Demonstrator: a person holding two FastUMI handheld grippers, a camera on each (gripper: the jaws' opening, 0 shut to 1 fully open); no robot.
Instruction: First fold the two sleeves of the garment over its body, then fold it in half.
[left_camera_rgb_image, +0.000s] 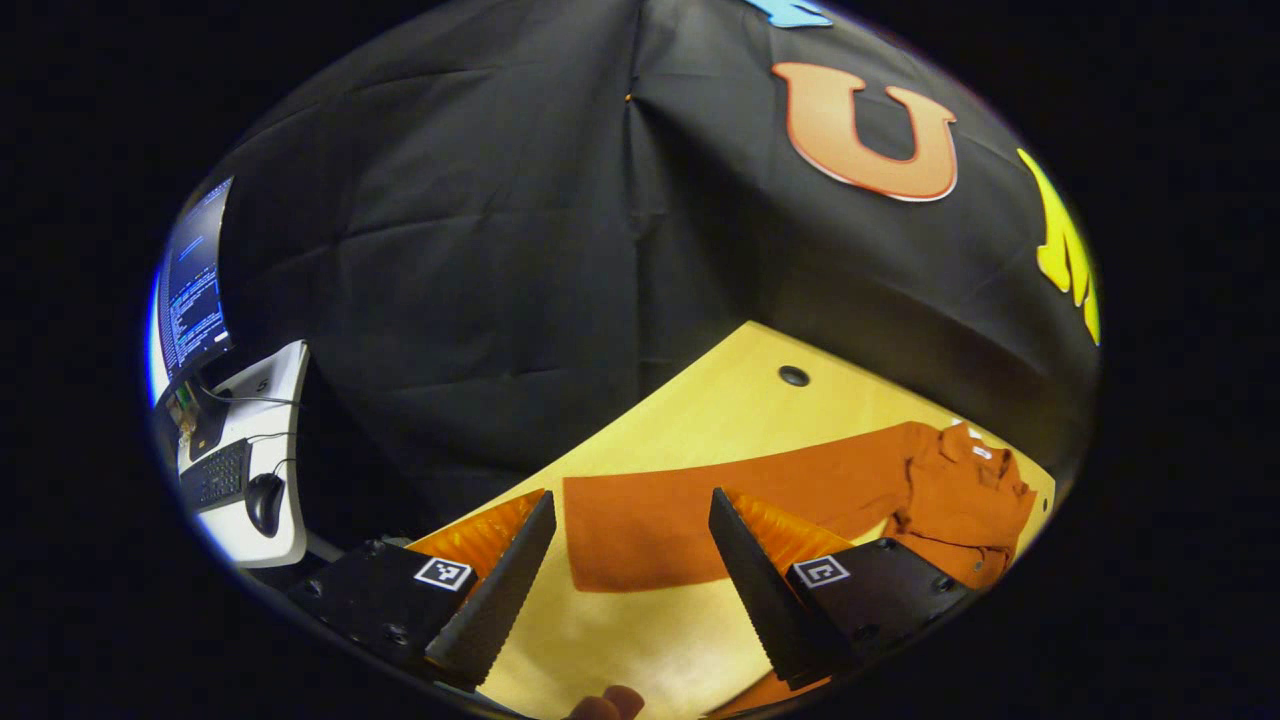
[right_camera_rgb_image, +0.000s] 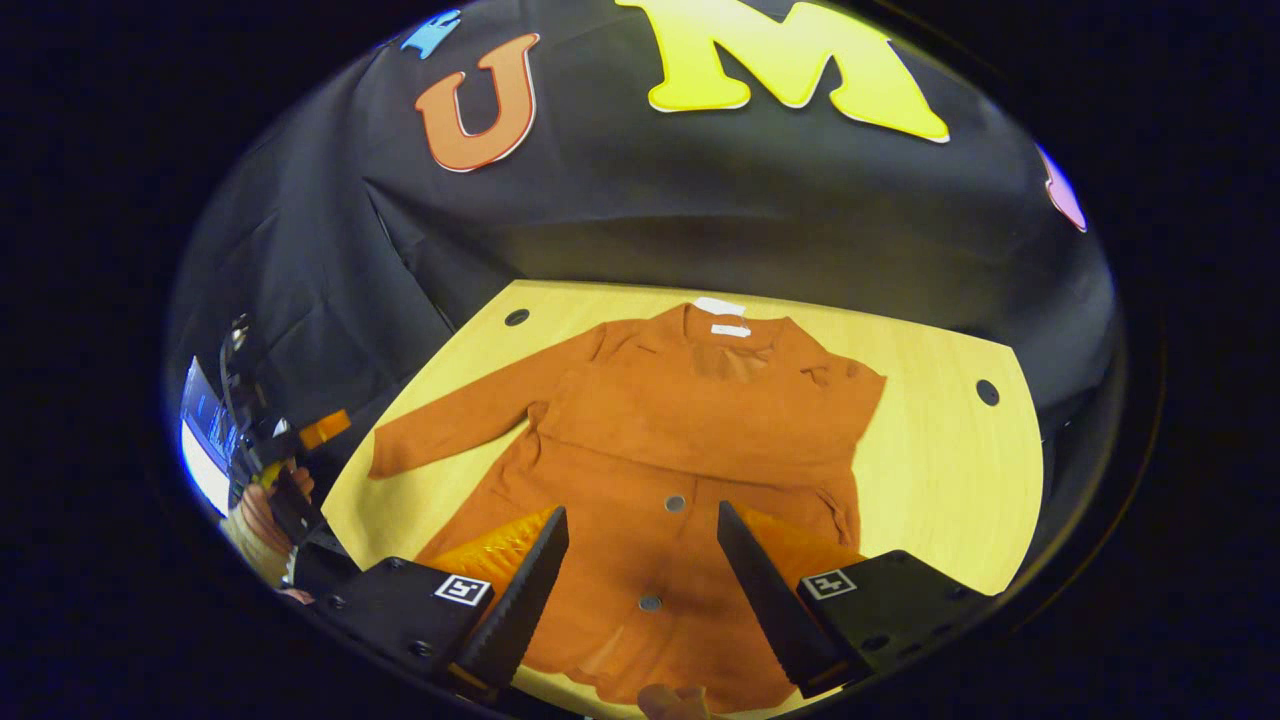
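Garment (right_camera_rgb_image: 660, 450) flat on wooden table (right_camera_rgb_image: 940, 480)

Both views are sharp at the centre and strongly bowed by the fisheye — the desk (right_camera_rgb_image: 930, 450) edge curves and the wall cloth stretches toward the rim. Light falls from above, evenly, leaving the pale desk top bright with a soft glare patch near the bottom of the left gripper view. The orange garment (right_camera_rgb_image: 680, 420) reads saturated, its folds lightly shaded. A lit monitor (left_camera_rgb_image: 192, 290) glows blue-white at the far left rim — slightly smeared. The dark cloth swallows detail.
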